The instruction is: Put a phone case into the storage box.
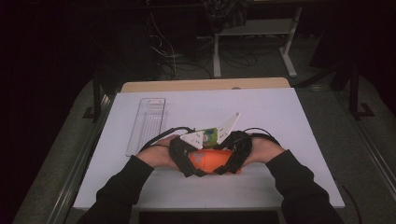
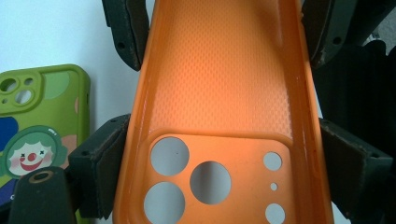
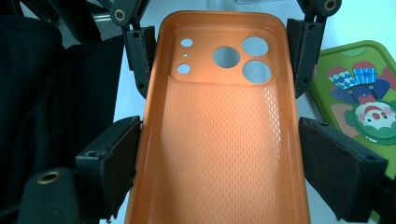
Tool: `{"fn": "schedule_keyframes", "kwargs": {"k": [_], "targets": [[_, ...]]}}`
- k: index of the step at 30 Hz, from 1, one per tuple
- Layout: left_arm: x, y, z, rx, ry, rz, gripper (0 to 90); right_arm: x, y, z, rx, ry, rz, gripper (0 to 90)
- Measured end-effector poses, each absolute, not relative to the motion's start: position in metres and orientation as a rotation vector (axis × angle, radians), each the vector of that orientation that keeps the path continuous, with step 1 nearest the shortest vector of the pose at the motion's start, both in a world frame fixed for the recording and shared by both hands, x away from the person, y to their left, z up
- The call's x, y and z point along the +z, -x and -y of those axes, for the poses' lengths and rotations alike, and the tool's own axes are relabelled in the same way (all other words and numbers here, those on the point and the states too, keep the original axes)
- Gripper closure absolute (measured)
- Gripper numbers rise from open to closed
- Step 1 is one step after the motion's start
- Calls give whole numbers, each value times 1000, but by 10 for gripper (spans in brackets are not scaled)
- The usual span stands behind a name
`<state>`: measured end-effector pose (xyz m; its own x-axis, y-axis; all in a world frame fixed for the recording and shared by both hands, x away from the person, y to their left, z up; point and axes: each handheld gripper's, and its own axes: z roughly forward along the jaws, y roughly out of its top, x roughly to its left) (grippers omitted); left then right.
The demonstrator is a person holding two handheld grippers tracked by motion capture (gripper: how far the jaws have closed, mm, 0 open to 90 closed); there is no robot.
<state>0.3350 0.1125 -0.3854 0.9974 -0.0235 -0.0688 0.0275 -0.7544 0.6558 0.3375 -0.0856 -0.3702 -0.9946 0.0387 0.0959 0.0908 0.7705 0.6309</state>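
Orange phone case (image 2: 219, 93) gripped between left fingers (image 2: 100, 168) and between right fingers (image 3: 109, 163), hollow side up, empty, no writing; green clown case (image 3: 362, 105) just beside.

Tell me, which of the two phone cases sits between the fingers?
The plain orange case, lying inside-up with its camera holes showing. The green clown-print case lies beside it on the table, outside the fingers.

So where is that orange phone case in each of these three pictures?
High view: orange case low centre, between both grippers.
Left gripper view: case in the middle, camera holes at bottom.
Right gripper view: case in the middle, camera holes at top.
Shared landmark: green clown phone beside it.
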Motion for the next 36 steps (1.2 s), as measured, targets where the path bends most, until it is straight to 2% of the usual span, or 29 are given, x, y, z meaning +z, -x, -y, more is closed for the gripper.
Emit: {"fn": "schedule_keyframes", "kwargs": {"k": [15, 25, 36], "targets": [[-385, -336, -113, -116, -2431, -16, 160, -372, -337, 88, -1060, 129, 2882, 144], [-382, -337, -117, -50, -2453, -40, 161, -362, -341, 104, -1183, 269, 2836, 101], [-382, -343, -124, 63, -2441, -263, 160, -355, -347, 133, -1284, 615, 2812, 68]]}}
